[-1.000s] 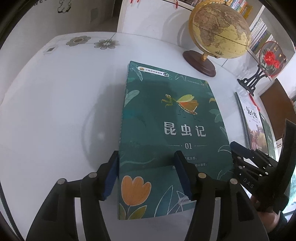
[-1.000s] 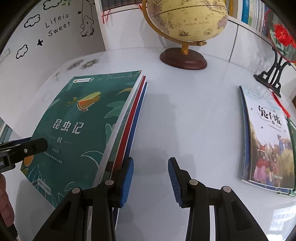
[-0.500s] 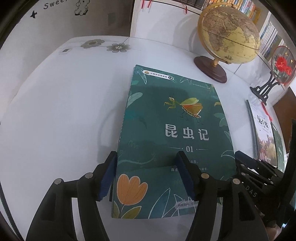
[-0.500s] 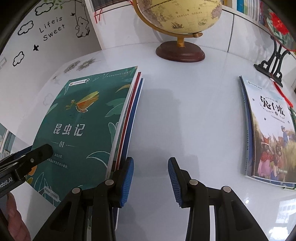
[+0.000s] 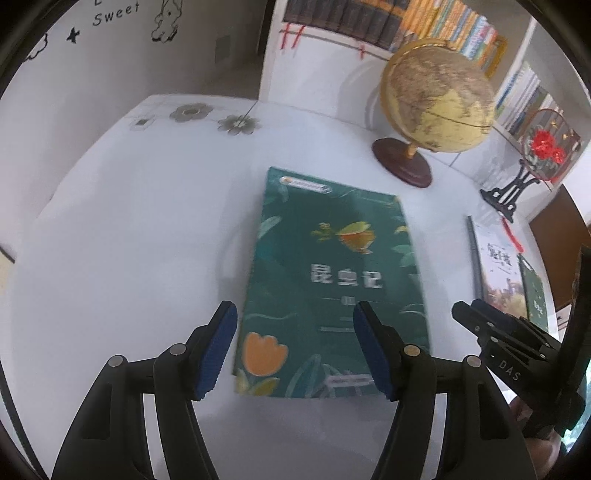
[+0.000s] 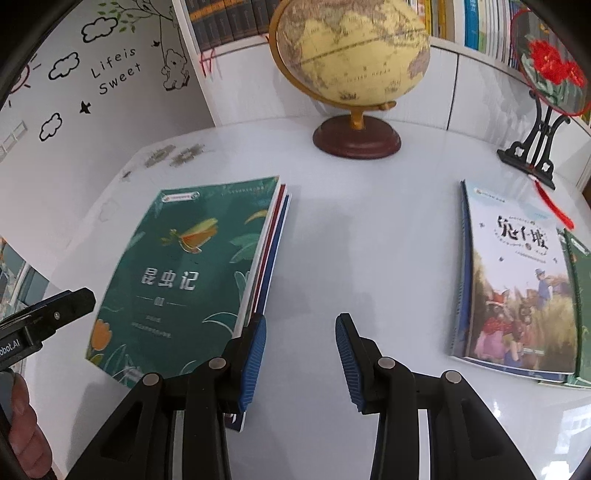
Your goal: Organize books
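Observation:
A green book with an insect on its cover (image 5: 332,280) tops a stack lying flat on the white table (image 5: 129,221). Red and blue books (image 6: 275,243) show beneath it in the right wrist view. My left gripper (image 5: 295,347) hovers over the stack's near end; its jaws are opening and its pads touch nothing. My right gripper (image 6: 301,358) hangs just right of the stack's spine side, jaws a little apart with only bare table between them. A second pile, topped by an illustrated book (image 6: 517,280), lies to the right.
A globe on a dark wooden base (image 6: 351,51) stands at the back of the table. A round red-flower fan on a black stand (image 6: 550,66) is at the back right. Shelves of books (image 5: 424,22) line the wall behind.
Both grippers have lifted away from the table, so the green stack looks smaller and farther. The left jaws have spread wider and no longer flank the book closely.

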`<state>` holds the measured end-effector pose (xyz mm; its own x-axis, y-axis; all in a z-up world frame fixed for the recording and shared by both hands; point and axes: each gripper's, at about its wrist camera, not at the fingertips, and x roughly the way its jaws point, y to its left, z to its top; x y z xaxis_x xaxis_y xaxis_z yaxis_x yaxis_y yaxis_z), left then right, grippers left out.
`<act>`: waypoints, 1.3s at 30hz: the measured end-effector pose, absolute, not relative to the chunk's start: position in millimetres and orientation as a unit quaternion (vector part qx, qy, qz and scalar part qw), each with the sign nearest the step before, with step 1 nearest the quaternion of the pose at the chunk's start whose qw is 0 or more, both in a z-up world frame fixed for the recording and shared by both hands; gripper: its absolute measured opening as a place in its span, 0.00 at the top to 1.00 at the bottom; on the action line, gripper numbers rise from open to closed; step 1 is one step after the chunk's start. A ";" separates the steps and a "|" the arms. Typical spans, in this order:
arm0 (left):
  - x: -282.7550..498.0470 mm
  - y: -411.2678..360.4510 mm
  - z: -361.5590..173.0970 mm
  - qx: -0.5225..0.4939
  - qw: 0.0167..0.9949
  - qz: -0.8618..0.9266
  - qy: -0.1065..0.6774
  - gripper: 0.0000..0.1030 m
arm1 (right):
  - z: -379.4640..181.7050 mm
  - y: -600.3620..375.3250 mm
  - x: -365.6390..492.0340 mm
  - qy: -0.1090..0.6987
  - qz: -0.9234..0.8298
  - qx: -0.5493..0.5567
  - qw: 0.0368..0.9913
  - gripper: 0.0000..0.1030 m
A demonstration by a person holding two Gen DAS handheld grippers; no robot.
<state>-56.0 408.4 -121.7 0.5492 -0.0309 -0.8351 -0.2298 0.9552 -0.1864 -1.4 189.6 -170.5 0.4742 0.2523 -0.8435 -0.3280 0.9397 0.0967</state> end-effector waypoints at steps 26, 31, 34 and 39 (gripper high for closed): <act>-40.8 266.2 -52.8 -0.110 0.892 -0.033 0.437 0.38 | -107.7 90.5 -19.4 0.461 0.137 0.007 0.877 0.63; -31.9 234.4 -56.5 -0.113 0.885 -0.050 0.449 0.38 | -103.5 63.2 -17.3 0.461 0.133 0.007 0.877 0.63; -26.7 213.4 -62.1 -0.113 0.881 -0.061 0.455 0.38 | -104.9 44.9 -19.0 0.463 0.134 0.009 0.876 0.63; -13.6 177.2 -78.4 -0.108 0.871 -0.081 0.473 0.38 | -112.9 3.9 -24.4 0.462 0.122 0.015 0.878 0.63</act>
